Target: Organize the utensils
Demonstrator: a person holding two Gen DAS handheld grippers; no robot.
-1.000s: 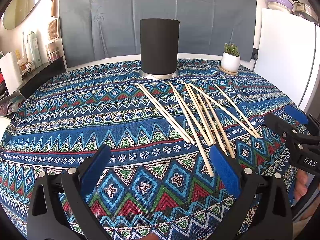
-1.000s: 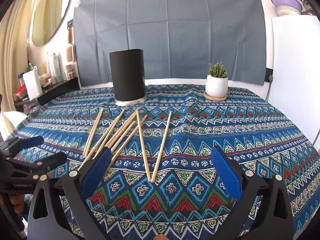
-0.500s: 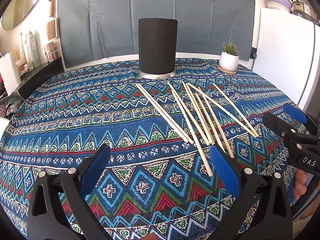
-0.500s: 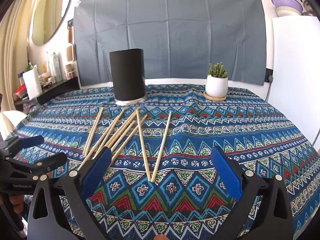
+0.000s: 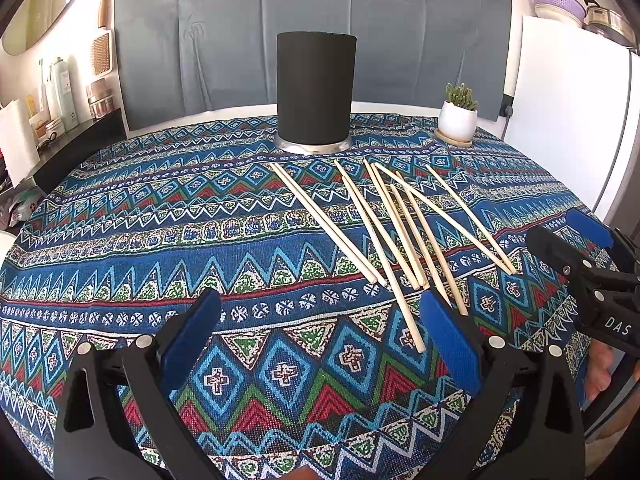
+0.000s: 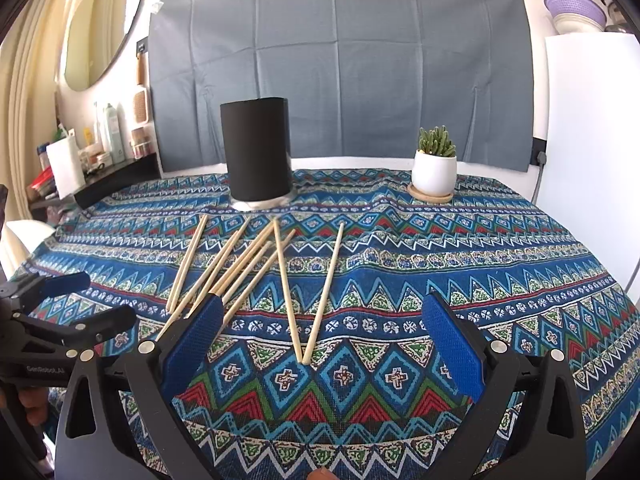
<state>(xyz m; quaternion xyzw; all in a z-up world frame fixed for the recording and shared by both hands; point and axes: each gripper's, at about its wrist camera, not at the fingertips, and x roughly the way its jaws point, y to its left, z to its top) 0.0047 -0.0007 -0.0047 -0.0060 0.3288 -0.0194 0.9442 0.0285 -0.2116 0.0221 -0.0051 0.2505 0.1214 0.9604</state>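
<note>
The near ends of some chopsticks (image 6: 256, 268) are hidden behind the right gripper (image 6: 322, 330)'s left finger. They fan lengthwise away toward the black holder (image 6: 258, 156). Both it and the left gripper (image 5: 320, 334) gape wide, empty, above the counter (image 5: 120, 216).

The left tool (image 5: 320, 336) has eased slightly back from the chopsticks (image 5: 400, 232).

Patterned tablecloth (image 5: 160, 240) — chopsticks (image 5: 384, 232), black holder (image 5: 315, 92), potted succulent (image 5: 458, 116).
</note>
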